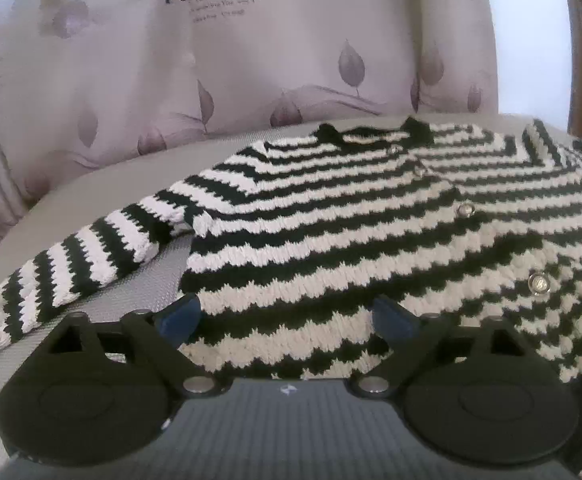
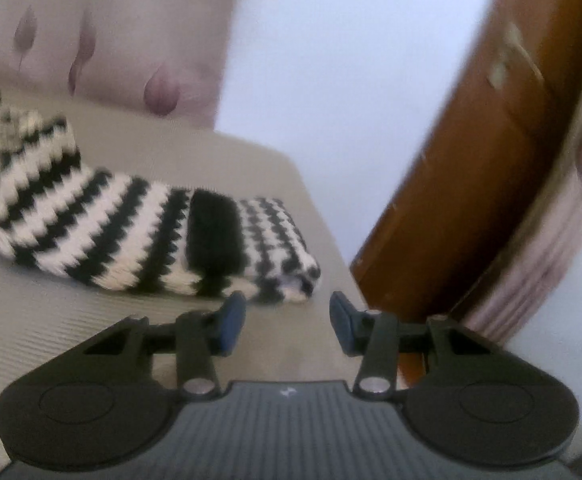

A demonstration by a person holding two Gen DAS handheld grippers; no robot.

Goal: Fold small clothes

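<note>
Left wrist: left gripper (image 1: 287, 316) spread wide over the cardigan (image 1: 371, 216) hem, nothing pinched; sleeve (image 1: 71, 256) at 9 o'clock on the mat (image 1: 91, 200).

Right wrist: right gripper (image 2: 287, 320) half open, empty; cuff (image 2: 275, 248) at 12 o'clock.

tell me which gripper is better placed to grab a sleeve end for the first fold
Right. The right gripper sits open just short of the sleeve cuff. The left gripper is open over the cardigan hem, with its own sleeve off to one side.
</note>
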